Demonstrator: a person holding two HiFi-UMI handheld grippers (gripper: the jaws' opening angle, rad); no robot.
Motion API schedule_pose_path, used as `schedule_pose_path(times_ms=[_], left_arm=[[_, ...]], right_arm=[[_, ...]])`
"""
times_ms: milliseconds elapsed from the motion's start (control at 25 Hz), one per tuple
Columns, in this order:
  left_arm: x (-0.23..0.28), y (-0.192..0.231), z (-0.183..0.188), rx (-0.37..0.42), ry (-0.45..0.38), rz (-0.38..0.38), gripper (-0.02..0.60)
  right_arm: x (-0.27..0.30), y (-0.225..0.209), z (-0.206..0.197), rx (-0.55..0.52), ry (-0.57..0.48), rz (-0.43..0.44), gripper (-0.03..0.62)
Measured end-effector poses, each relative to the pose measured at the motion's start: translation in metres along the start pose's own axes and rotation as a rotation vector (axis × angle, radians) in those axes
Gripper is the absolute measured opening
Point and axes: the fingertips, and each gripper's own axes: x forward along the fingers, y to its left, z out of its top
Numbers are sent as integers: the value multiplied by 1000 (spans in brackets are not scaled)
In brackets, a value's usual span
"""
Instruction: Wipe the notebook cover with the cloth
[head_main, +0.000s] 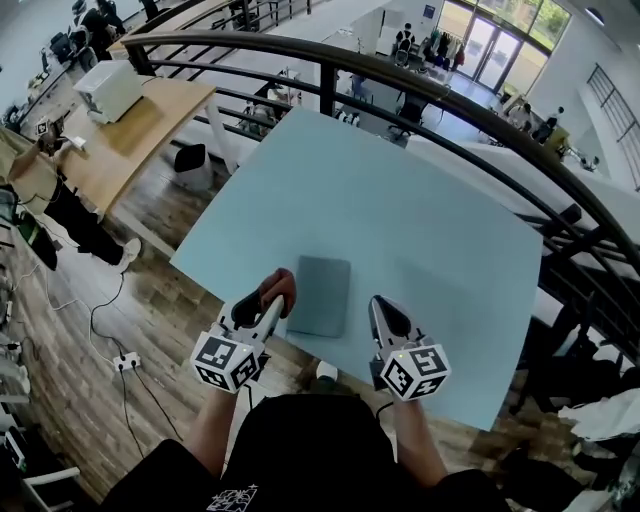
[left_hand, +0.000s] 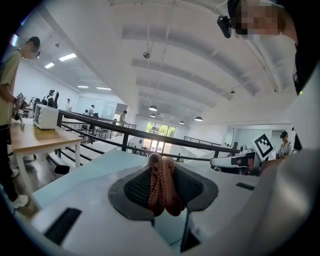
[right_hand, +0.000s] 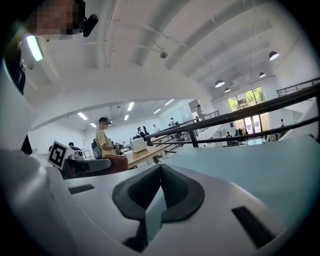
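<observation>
A grey-blue notebook (head_main: 321, 294) lies flat on the light blue table (head_main: 400, 200) near its front edge. My left gripper (head_main: 280, 290) is shut on a reddish-brown cloth (head_main: 283, 283), just left of the notebook's near left edge. In the left gripper view the bunched cloth (left_hand: 163, 186) is pinched between the dark pads, and the gripper (left_hand: 163, 192) is tilted upward. My right gripper (head_main: 383, 312) hovers just right of the notebook, shut and with nothing in it (right_hand: 159, 192).
A black railing (head_main: 400, 75) curves behind the table. To the left stands a wooden desk (head_main: 130, 125) with a white machine (head_main: 108, 88), and people stand beside it. Cables and a power strip (head_main: 126, 361) lie on the wood floor.
</observation>
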Motion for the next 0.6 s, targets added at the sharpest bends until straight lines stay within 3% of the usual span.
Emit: schedule_pose_path(times_ms=[240,600], left_arm=[[22,2,-16,-23,47,38,127],[57,-2,-28,-15,113,56,127]], right_arm=[[25,-8,-15,-55,76,84,8],[43,-37,-21,-23,122,125,6]])
